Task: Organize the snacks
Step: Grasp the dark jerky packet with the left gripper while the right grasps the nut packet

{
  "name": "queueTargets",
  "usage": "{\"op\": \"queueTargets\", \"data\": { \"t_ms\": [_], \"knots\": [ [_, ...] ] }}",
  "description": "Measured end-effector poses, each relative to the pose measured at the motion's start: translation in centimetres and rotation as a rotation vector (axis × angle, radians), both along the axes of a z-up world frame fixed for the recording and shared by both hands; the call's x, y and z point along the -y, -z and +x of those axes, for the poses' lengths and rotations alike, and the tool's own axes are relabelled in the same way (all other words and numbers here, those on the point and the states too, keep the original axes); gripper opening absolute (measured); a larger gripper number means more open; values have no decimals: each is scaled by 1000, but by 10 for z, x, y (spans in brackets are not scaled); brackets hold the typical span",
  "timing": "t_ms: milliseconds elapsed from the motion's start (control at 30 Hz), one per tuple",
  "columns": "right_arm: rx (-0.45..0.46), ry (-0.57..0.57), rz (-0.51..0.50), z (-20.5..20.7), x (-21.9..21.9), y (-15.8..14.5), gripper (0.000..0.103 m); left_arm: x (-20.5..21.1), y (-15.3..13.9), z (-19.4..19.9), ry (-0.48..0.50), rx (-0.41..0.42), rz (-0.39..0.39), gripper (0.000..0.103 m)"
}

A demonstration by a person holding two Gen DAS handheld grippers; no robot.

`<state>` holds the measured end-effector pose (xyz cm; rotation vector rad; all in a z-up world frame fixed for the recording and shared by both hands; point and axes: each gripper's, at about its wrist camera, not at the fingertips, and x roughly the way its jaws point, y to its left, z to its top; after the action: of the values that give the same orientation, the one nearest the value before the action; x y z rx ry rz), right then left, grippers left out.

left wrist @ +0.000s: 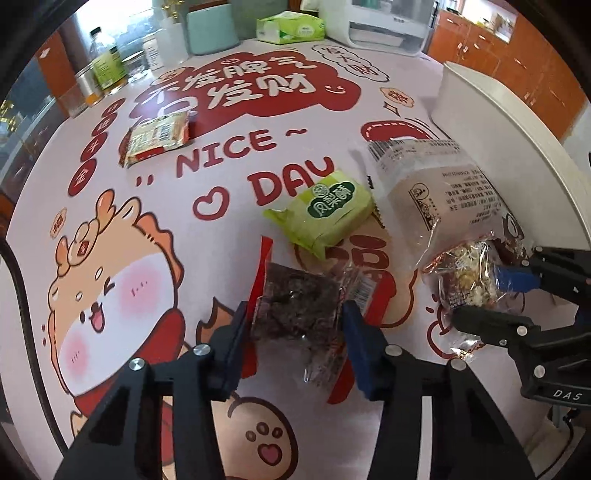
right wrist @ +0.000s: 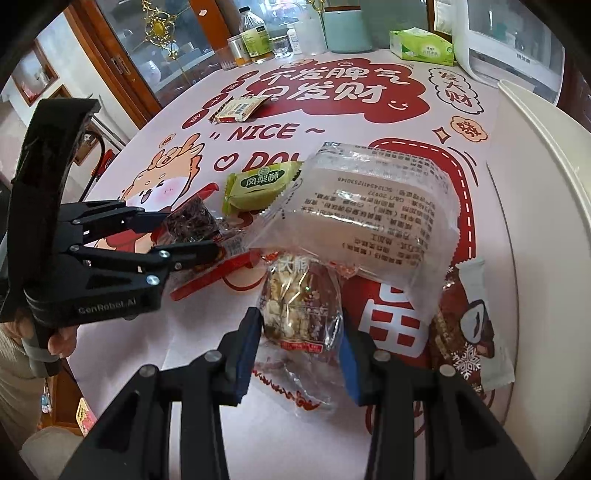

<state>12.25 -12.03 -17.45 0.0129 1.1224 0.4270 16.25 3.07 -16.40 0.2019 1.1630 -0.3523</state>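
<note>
My left gripper (left wrist: 295,325) is closed around a dark snack in a clear red-edged wrapper (left wrist: 295,306); it also shows in the right wrist view (right wrist: 192,221). My right gripper (right wrist: 299,339) is closed around a nut-bar packet (right wrist: 299,306), seen from the left wrist view too (left wrist: 465,277). A green pineapple-cake packet (left wrist: 325,210) lies beyond on the cloth. A large clear packet with a pale cake (right wrist: 373,218) lies beside it. A brown chocolate wrapper (right wrist: 469,332) lies at the right. A red-and-cream packet (left wrist: 159,136) lies far left.
A white container (right wrist: 546,206) curves along the right edge of the printed tablecloth (left wrist: 221,184). Bottles and jars (left wrist: 107,62), a teal box (left wrist: 212,27), a tissue pack (left wrist: 291,27) and a white appliance (left wrist: 388,26) stand at the back.
</note>
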Motion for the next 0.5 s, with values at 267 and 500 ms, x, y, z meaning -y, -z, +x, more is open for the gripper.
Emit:
{"op": "queueTargets", "data": {
  "t_ms": [267, 500],
  "knots": [
    [3, 0, 11, -6, -3, -2, 39, -6, -6, -14, -77, 19, -17, 43],
    [50, -11, 42, -20, -5, -21, 39, -4, -37, -46, -73, 83, -20, 43]
  ]
}}
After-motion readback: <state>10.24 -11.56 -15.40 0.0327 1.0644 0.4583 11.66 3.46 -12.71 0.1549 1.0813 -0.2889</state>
